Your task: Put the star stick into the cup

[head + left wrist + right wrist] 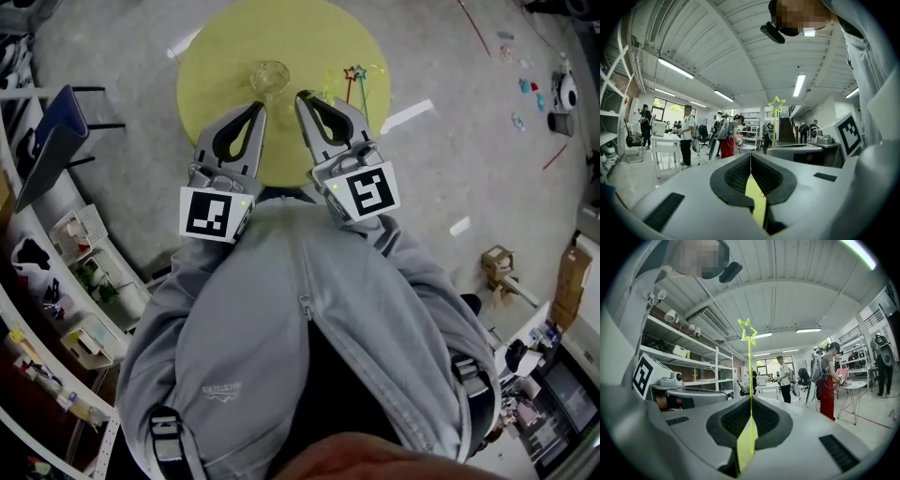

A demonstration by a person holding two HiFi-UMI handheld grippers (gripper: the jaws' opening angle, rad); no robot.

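A clear cup (pixel 269 75) stands on the round yellow table (pixel 211 56). My right gripper (pixel 302 97) (pixel 750 398) is shut on a thin yellow-green star stick (pixel 748 341), which rises upright out of the jaw seam. The left gripper view shows that same star stick (pixel 776 106) above the right gripper (pixel 797 151). My left gripper (pixel 257 109) (pixel 750 154) is shut with nothing in it. Both grippers hover at the table's near edge, just short of the cup. In the head view the held stick is hard to make out against the yellow top.
More star sticks (pixel 358 82) sit on the table, right of the cup. A blue chair (pixel 52 141) and shelving (pixel 66 309) are at the left. Several people (pixel 686 133) and white tables (pixel 851 387) stand farther off in the room.
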